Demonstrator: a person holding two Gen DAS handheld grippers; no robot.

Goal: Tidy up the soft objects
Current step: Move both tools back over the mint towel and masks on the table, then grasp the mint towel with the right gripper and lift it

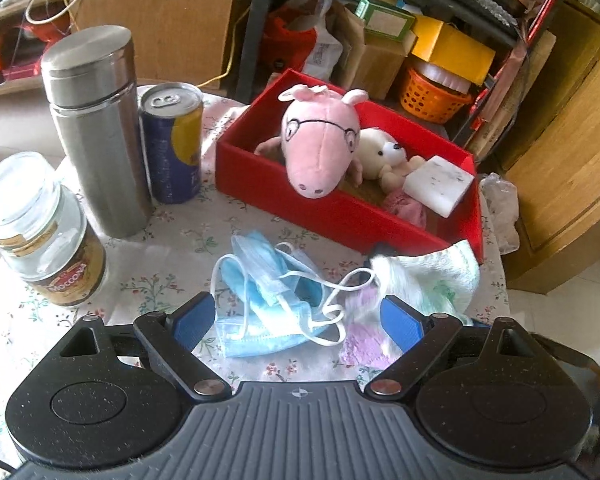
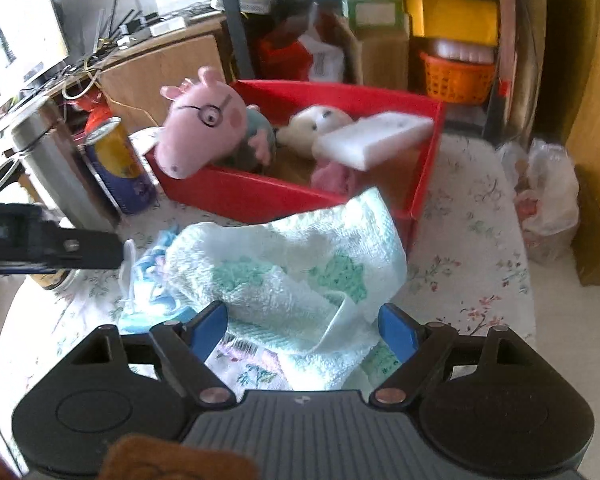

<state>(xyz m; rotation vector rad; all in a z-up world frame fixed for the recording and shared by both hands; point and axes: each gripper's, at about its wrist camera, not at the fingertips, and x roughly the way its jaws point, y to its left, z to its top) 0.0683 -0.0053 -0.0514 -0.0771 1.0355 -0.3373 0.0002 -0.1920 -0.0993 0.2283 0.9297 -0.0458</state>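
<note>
left wrist view: left gripper (image 1: 296, 322) spread wide over the crumpled blue face masks (image 1: 268, 300) on the floral tablecloth (image 1: 156, 256), pads clear of them. red box (image 1: 340, 216) behind holds the pink pig plush (image 1: 320, 140).

right wrist view: right gripper (image 2: 302, 330) straddles the pale green towel (image 2: 292, 268) lying before the box; whether the pads press it, can't tell.
</note>
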